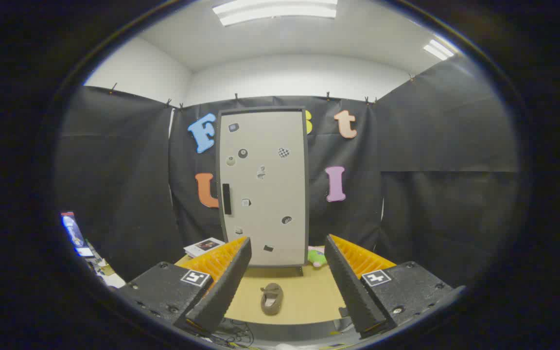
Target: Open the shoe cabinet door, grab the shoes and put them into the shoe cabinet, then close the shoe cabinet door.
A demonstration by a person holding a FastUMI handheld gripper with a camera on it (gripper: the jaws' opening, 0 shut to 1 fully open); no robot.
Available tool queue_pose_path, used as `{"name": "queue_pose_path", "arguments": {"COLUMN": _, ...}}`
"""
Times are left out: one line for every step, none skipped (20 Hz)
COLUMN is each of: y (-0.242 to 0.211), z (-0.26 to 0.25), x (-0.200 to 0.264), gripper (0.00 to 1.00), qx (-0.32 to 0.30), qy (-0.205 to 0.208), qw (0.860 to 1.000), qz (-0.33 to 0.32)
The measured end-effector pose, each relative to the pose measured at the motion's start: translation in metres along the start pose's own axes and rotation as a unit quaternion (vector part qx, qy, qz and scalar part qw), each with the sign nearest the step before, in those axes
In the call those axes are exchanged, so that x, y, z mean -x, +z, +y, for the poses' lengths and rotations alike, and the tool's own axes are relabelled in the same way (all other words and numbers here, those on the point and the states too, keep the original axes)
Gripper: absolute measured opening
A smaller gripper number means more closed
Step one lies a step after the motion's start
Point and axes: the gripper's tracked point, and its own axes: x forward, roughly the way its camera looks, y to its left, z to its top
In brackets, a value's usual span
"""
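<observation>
A tall grey shoe cabinet (262,187) stands upright at the back of a tan table (309,301), its door shut and dotted with small stickers. A dark vertical handle (226,199) sits on the door's left side. A single brown shoe (271,298) lies on the table in front of the cabinet, between my two fingers and a little beyond them. My gripper (287,262) is open and holds nothing, well short of both the shoe and the cabinet.
A green and pink soft toy (316,256) lies beside the cabinet's right foot. A booklet (204,246) rests on the table left of the cabinet. A lit screen (73,233) and clutter sit far left. Cables (236,330) hang at the table's near edge.
</observation>
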Motion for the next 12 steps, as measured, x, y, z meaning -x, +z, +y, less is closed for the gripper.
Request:
{"name": "queue_pose_path", "arguments": {"y": 0.001, "z": 0.0, "x": 0.001, "gripper": 0.98, "qx": -0.002, "qy": -0.002, "qw": 1.0, "qz": 0.0}}
{"name": "queue_pose_path", "arguments": {"y": 0.002, "z": -0.001, "x": 0.002, "gripper": 0.99, "qx": -0.005, "qy": -0.008, "qw": 1.0, "qz": -0.001}}
{"name": "queue_pose_path", "arguments": {"y": 0.002, "z": -0.002, "x": 0.003, "gripper": 0.99, "qx": -0.008, "qy": -0.01, "qw": 1.0, "qz": -0.001}}
{"name": "queue_pose_path", "arguments": {"y": 0.002, "z": 0.001, "x": 0.003, "gripper": 0.98, "qx": -0.01, "qy": -0.009, "qw": 1.0, "qz": -0.001}}
{"name": "queue_pose_path", "arguments": {"y": 0.002, "z": 0.003, "x": 0.003, "gripper": 0.98, "qx": -0.01, "qy": -0.009, "qw": 1.0, "qz": 0.0}}
{"name": "queue_pose_path", "arguments": {"y": 0.0, "z": 0.004, "x": 0.002, "gripper": 0.98, "qx": -0.01, "qy": -0.01, "qw": 1.0, "qz": 0.002}}
{"name": "queue_pose_path", "arguments": {"y": 0.0, "z": 0.005, "x": 0.003, "gripper": 0.98, "qx": -0.009, "qy": -0.01, "qw": 1.0, "qz": 0.003}}
{"name": "queue_pose_path", "arguments": {"y": -0.001, "z": 0.007, "x": 0.002, "gripper": 0.98, "qx": -0.007, "qy": -0.011, "qw": 1.0, "qz": 0.004}}
{"name": "queue_pose_path", "arguments": {"y": -0.001, "z": 0.008, "x": 0.002, "gripper": 0.99, "qx": -0.006, "qy": -0.012, "qw": 1.0, "qz": 0.005}}
{"name": "queue_pose_path", "arguments": {"y": -0.001, "z": 0.01, "x": 0.001, "gripper": 0.98, "qx": -0.007, "qy": -0.013, "qw": 1.0, "qz": 0.005}}
{"name": "queue_pose_path", "arguments": {"y": -0.001, "z": 0.012, "x": 0.0, "gripper": 0.98, "qx": -0.009, "qy": -0.014, "qw": 1.0, "qz": 0.004}}
{"name": "queue_pose_path", "arguments": {"y": -0.002, "z": 0.015, "x": -0.001, "gripper": 0.98, "qx": -0.01, "qy": -0.014, "qw": 1.0, "qz": 0.004}}
